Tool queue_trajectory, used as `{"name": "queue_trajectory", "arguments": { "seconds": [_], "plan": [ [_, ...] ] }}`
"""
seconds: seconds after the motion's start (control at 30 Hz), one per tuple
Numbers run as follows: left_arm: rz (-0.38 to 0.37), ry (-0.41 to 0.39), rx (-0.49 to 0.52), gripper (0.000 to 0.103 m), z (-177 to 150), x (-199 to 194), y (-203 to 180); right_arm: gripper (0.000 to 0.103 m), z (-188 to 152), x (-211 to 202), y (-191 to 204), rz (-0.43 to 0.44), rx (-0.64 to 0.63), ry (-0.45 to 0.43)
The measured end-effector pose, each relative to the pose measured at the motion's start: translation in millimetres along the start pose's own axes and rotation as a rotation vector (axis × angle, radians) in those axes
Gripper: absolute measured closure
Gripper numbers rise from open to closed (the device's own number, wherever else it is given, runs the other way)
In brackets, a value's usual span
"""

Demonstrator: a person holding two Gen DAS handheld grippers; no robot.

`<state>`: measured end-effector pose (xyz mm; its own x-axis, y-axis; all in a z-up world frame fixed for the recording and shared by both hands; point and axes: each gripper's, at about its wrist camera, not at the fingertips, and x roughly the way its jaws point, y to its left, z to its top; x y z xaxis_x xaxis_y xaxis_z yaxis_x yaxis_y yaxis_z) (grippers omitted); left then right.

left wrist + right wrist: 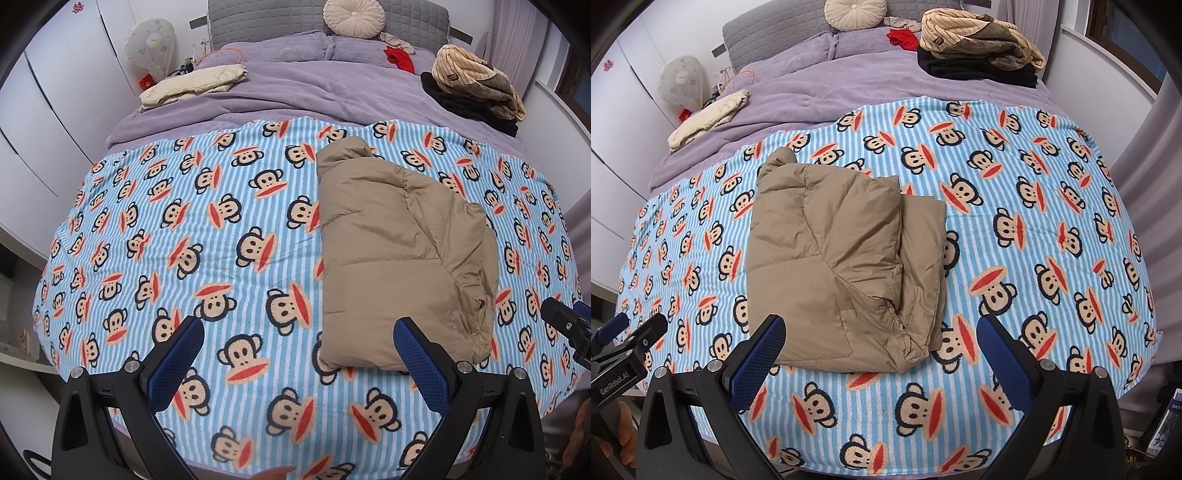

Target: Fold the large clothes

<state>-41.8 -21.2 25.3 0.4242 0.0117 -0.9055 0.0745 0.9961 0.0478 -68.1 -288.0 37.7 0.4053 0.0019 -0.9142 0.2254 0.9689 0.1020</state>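
Lying folded on the blanket (221, 206), the tan jacket (399, 258) is puffy and creased. Left gripper (299, 341) and right gripper (881, 338) gape, empty; sleeves tucked, unseen.

Left claw (299, 354), right claw (881, 350) agape

Bare blanket (1015, 229) flanks folded jacket (842, 254).
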Motion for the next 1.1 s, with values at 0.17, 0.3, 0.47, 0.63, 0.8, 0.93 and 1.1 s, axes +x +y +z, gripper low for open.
{"name": "queue_trajectory", "arguments": {
  "seconds": [0.17, 0.3, 0.47, 0.63, 0.8, 0.93, 1.1],
  "plan": [
    [0.003, -0.004, 0.005, 0.0, 1.2, -0.5, -1.1, 0.0, 0.0, 0.5, -0.2, 0.001, -0.001, 0.0],
    [0.004, -0.009, 0.007, 0.0, 1.4, -1.6, -0.9, 0.0, 0.6, 0.1, -0.2, 0.001, -0.002, 0.0],
    [0.002, -0.009, 0.011, 0.0, 1.2, -1.6, -1.0, 0.0, -0.5, 0.4, 0.5, 0.002, -0.003, 0.002],
    [0.003, -0.015, 0.019, 0.0, 1.7, -3.6, -2.3, 0.0, -5.0, 2.1, 3.2, 0.004, -0.01, 0.005],
    [0.001, -0.014, 0.014, 0.0, 1.7, -4.3, -3.0, 0.0, -3.4, 2.0, 3.5, 0.004, -0.008, 0.006],
    [0.001, -0.012, 0.008, 0.0, 1.8, -4.2, -3.3, 0.0, -3.0, 2.4, 4.1, 0.004, -0.009, 0.007],
    [-0.005, -0.01, 0.002, 0.0, 2.4, -3.0, -2.2, 0.0, -1.9, 2.5, 3.1, 0.005, -0.01, 0.008]
  ]
}}
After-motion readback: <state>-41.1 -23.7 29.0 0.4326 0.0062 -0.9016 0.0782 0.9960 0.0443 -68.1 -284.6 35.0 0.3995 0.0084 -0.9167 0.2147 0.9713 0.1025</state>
